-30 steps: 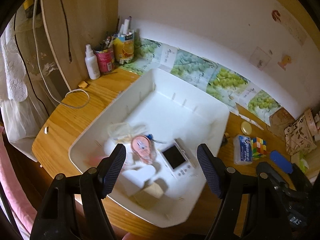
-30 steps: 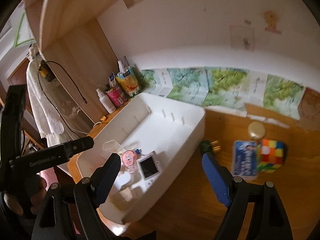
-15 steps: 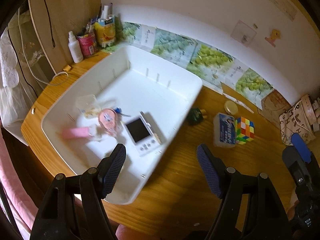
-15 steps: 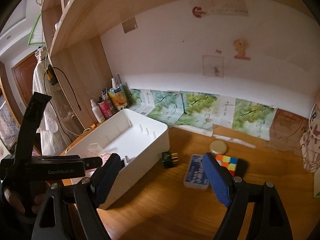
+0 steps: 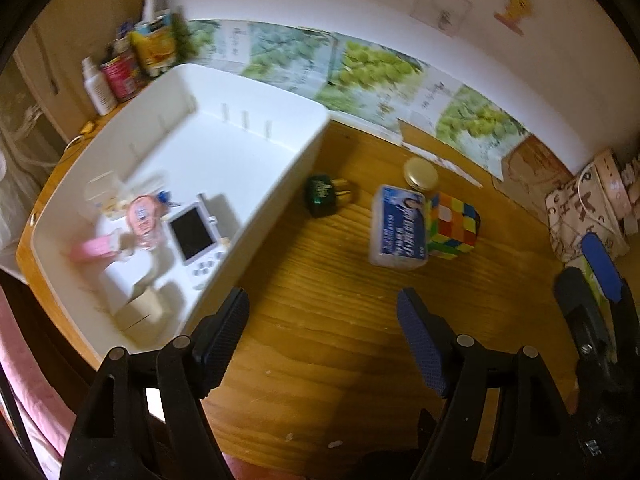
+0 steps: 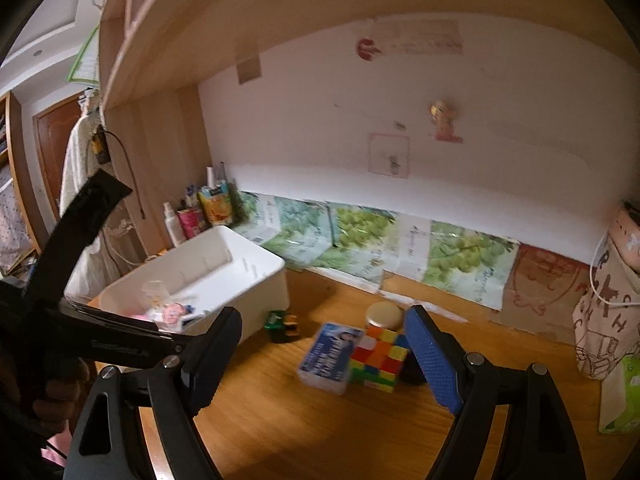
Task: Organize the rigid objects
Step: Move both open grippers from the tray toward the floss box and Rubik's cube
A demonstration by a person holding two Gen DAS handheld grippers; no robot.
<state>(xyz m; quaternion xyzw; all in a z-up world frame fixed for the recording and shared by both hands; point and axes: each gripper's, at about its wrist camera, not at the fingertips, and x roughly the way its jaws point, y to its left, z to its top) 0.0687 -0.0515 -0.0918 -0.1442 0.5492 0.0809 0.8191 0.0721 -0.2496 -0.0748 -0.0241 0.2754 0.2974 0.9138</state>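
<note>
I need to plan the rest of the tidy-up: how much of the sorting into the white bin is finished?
Partly done. The white bin already holds several items, among them a small white handheld device and a pink item. Nothing is in hand: the left gripper and right gripper are both open and empty. Left on the desk: a dark green plug, a blue-labelled box, a colour cube and a gold lid.

Both views carry heavy fisheye bending, with black vignette corners and walls curving at the edges. Light is soft and warm, fairly dim, brightest on the white bin (image 5: 256,168), whose interior nearly washes out. Motion blur smears the bin's contents and the leaf-print panels (image 5: 360,76) along the wall. The tabletop (image 5: 332,300) darkens with shadow near the bottom edge. In the right wrist view the shelf underside (image 6: 280,20) sits in shade.
</note>
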